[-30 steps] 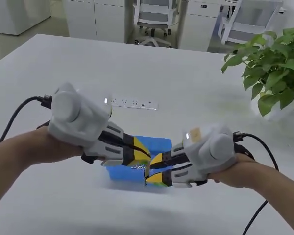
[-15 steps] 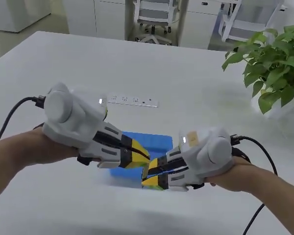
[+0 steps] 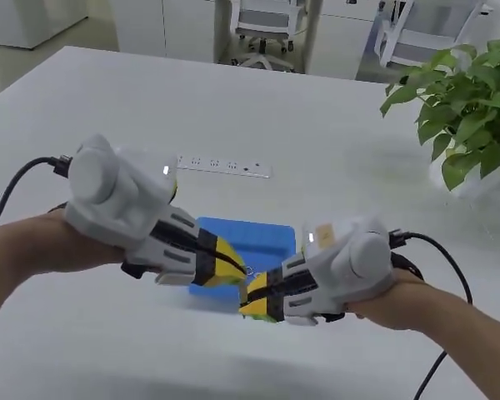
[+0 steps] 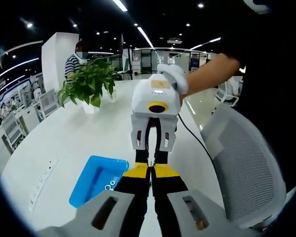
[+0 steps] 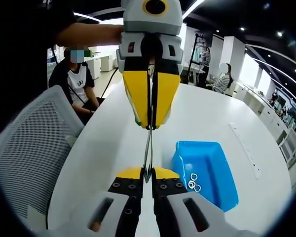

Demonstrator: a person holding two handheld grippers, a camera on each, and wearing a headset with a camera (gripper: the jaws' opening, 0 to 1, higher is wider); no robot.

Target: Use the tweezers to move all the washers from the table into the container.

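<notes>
Right gripper view: thin silvery tweezers (image 5: 148,148), seemingly nipped in closed left tongs (image 5: 149,124) and right tongs (image 5: 148,174)

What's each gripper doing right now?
Left gripper: shut on the tweezers.
Right gripper: shut on the same tweezers.

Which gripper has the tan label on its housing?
The right gripper: a tan label sits on top of its white body. The left gripper bears none.

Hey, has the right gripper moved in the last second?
Yes. The right gripper, shut on the tweezers, has drawn back toward the person, from over the blue container to its near edge.
</notes>
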